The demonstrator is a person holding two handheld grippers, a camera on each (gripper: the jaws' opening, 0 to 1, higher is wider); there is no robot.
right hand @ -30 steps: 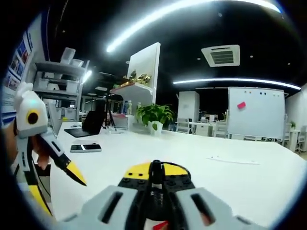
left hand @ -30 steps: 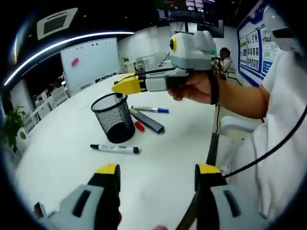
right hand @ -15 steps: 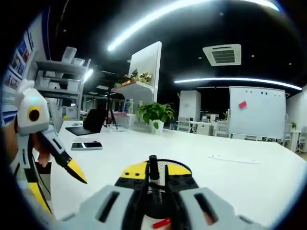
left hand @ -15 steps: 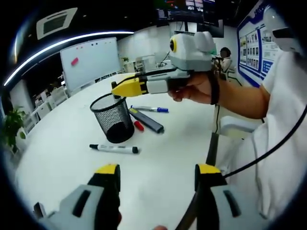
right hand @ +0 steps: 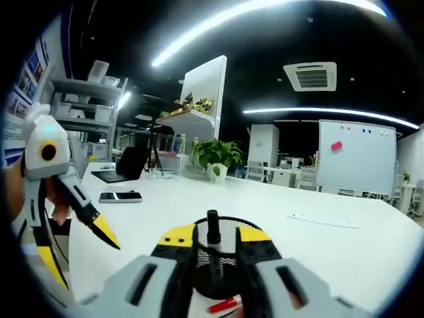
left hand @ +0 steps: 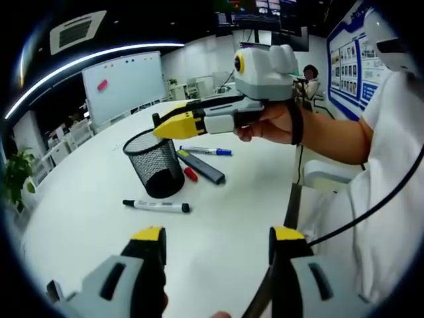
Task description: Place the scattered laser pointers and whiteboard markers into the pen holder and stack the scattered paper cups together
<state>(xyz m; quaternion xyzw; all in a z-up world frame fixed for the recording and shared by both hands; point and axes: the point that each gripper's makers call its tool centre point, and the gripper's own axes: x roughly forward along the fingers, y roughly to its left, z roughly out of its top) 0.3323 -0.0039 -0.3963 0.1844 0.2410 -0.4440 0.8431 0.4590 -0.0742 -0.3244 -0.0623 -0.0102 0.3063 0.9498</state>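
While nothing can be made out inside the black mesh pen holder (left hand: 156,163), judged as early in the task: one dark marker (right hand: 212,228) clamped upright between the jaws of the right gripper (left hand: 161,122), hanging just above the holder's rim, not yet let go. Left on the white table (left hand: 86,218): a black-capped whiteboard marker (left hand: 156,206) lying flat in front of the holder, a small red marker (left hand: 191,174) just beside its base, a long dark grey pointer-like bar (left hand: 202,167) next to that, and a blue-capped marker (left hand: 207,151) a little farther back. No paper cups to be found among these things, so impossible to say how the stacking stands. Right gripper held level by a hand (left hand: 275,122) reaching in from the right of the left gripper view, forearm roughly horizontal, yellow tips pointing over the holder's mouth; in the right gripper view, jaws drawn close on the marker, with the mesh rim directly beyond and the red marker low in the picture. Left gripper (left hand: 215,237) low and near the table edge, well apart from the holder, jaws spread wide with nothing between them; seen also at the left of the right gripper view (right hand: 83,235), yellow tips splayed. Beyond, a phone (right hand: 120,197) and a potted plant (right hand: 216,159) on the far side of the table.
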